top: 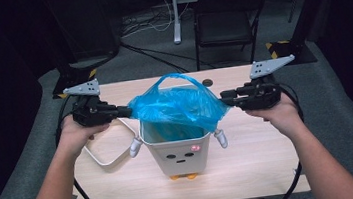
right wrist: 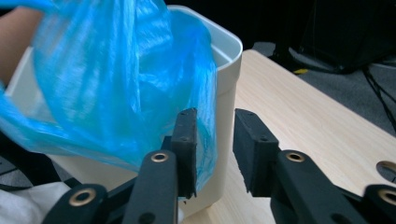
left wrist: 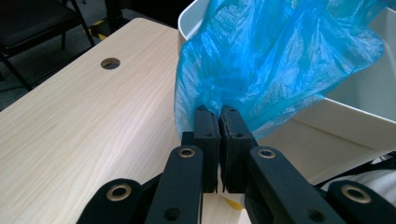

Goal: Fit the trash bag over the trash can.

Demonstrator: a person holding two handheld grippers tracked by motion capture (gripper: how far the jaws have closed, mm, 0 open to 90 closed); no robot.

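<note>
Blue bag covers most of the bin's mouth from above, so I can't see the inside or the bottom. My left fingers are clamped on the bag's edge, and the pinched bit is hidden between the pads. In the right gripper view the bag drapes past my one finger; I can't tell if plastic sits in the gap or only beside it. The bin is cut off by the frame edges in both gripper views. The white loop on the desk runs under my left hand in the high view, far end hidden. My forearms are cropped at the bottom edge. The small pink mark on the bin's front is too blurred to read.
</note>
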